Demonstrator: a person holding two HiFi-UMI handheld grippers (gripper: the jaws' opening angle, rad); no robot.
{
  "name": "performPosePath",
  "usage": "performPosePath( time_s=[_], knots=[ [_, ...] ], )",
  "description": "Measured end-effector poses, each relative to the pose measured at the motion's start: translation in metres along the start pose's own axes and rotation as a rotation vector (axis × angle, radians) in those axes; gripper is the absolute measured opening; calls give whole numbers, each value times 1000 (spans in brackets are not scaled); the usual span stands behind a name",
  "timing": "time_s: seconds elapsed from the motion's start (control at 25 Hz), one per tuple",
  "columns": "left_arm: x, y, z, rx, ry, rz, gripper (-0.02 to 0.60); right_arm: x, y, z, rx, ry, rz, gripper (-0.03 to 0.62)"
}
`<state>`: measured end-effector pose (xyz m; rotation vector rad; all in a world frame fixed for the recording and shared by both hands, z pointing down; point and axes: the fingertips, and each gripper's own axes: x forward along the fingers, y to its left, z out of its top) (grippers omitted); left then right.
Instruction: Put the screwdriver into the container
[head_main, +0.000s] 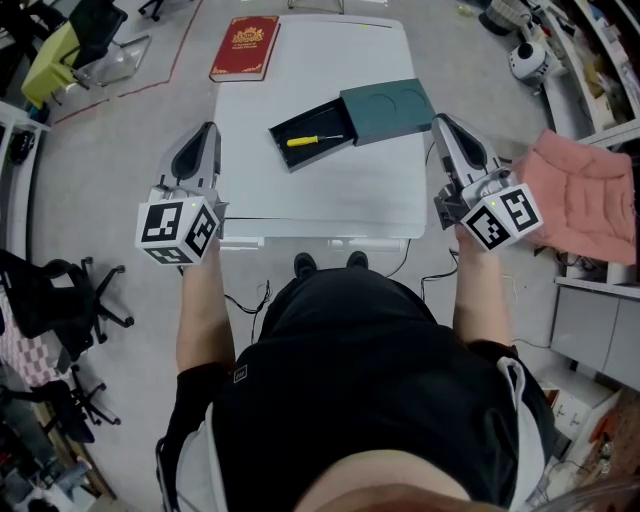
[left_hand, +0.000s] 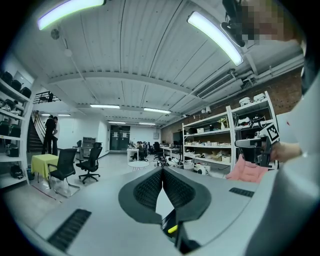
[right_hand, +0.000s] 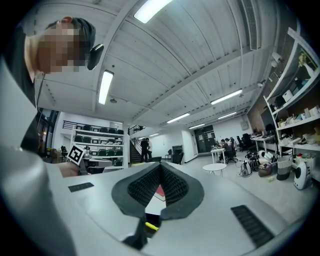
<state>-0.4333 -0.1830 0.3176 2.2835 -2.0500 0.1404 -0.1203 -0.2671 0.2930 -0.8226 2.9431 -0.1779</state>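
Screwdriver (head_main: 315, 139), yellow handle, lies flat inside the dark open container (head_main: 283, 150) approx mid-table, shaft pointing toward the teal lid (head_main: 388, 108). Lid sits at the container's right end, touching or overlapping it, can't tell which. Task looks done, IMO.

Left gripper (head_main: 207, 135) hangs at the table's left edge and right gripper (head_main: 441, 123) at its right edge. Both tongs are pressed together at the tips w/ nothing btwn them.

Risks:
- If the lid gets slid on, it could catch the handle should the tool ride up a wall.
- A careless sweep by either gripper could shove the container across the smooth white table (head_main: 320, 205).

Writing: red book (head_main: 245, 47) at the far-left corner has gold lettering, too small to read. Marker cubes show b/w patterns only, no text.
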Motion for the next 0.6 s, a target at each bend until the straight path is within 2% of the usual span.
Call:
performPosePath(
  time_s=[0.6],
  knots=[
    [6, -2, -3, -2, 7, 3, 17, 4, -4, -5, 6, 11, 15, 29]
  ],
)
